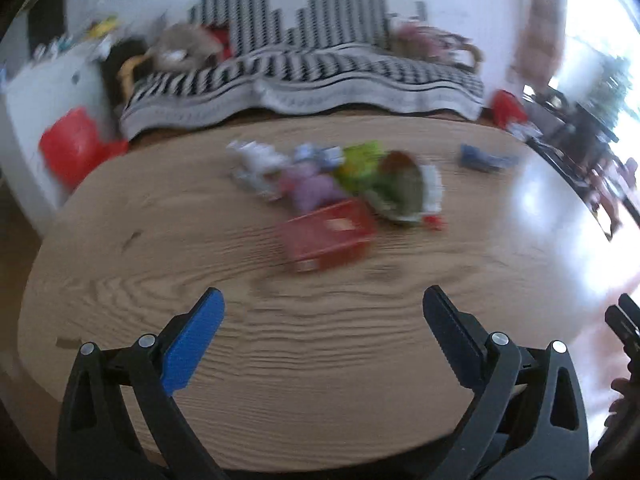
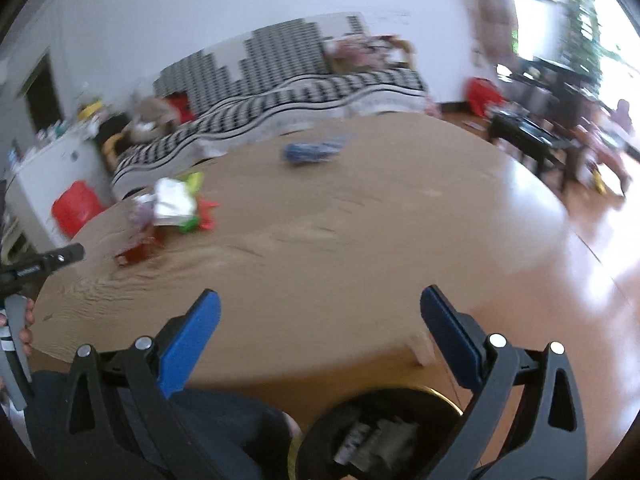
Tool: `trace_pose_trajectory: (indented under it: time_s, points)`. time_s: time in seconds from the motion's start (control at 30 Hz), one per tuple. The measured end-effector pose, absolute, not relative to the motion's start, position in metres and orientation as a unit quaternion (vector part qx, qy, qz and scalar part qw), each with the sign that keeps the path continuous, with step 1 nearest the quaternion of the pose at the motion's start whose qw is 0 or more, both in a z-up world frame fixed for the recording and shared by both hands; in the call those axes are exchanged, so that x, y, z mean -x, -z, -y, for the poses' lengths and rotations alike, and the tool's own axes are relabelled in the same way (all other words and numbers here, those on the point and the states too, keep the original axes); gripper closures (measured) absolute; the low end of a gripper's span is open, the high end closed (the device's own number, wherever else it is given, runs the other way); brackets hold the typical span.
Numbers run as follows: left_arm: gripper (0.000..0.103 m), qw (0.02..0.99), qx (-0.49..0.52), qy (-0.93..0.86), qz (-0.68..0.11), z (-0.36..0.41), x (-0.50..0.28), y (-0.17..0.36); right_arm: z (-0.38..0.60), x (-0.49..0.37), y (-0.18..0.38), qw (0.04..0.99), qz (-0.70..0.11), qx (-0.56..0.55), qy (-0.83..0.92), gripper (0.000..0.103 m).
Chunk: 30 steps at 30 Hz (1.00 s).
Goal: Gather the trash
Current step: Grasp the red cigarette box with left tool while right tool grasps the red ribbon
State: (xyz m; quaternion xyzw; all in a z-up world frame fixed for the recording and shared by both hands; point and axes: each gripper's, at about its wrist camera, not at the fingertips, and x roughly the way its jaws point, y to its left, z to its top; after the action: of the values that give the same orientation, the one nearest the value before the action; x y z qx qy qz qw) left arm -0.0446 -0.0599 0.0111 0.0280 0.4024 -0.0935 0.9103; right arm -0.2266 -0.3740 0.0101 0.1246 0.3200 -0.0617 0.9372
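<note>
Both tongs (left (image 1: 323,300), right (image 2: 320,302)) gape empty over the table (image 1: 160,240), wrappers (image 1: 332,184) ahead.

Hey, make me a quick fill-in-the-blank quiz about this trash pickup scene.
1. Both grippers' jaws are ____.
2. The trash pile lies on a ____ table.
3. Lying apart from the pile is a ____ wrapper.
4. Below the right gripper sits a black ____.

Answers: open; wooden; blue; bin
</note>
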Motion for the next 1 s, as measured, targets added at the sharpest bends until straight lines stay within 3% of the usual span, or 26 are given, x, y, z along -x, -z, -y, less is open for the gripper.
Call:
trace_pose_trajectory:
  time_s: [0.33,0.47,0.63,1.0]
  points:
    - [0.006,0.891,-0.066,0.112,-0.436,0.061,-0.020,0.030,0.272,0.058,-0.048,0.942,-0.322,-0.096,-0.008,0.006]
    - [0.006,0.875,-0.103,0.150,-0.448,0.063,-0.042,0.047,0.265,0.043,-0.031,0.944,-0.318,-0.086,0.029,0.006]
    - [0.006,0.866,-0.115,0.171,-0.456,0.062,-0.058,0.063,0.285,0.027,0.014,0.916,-0.391,-0.074,0.052,0.006]
    - [0.006,0.850,-0.128,0.218,-0.462,0.067,-0.080,0.071,0.262,-0.023,0.054,0.895,-0.445,0.034,0.030,0.006]
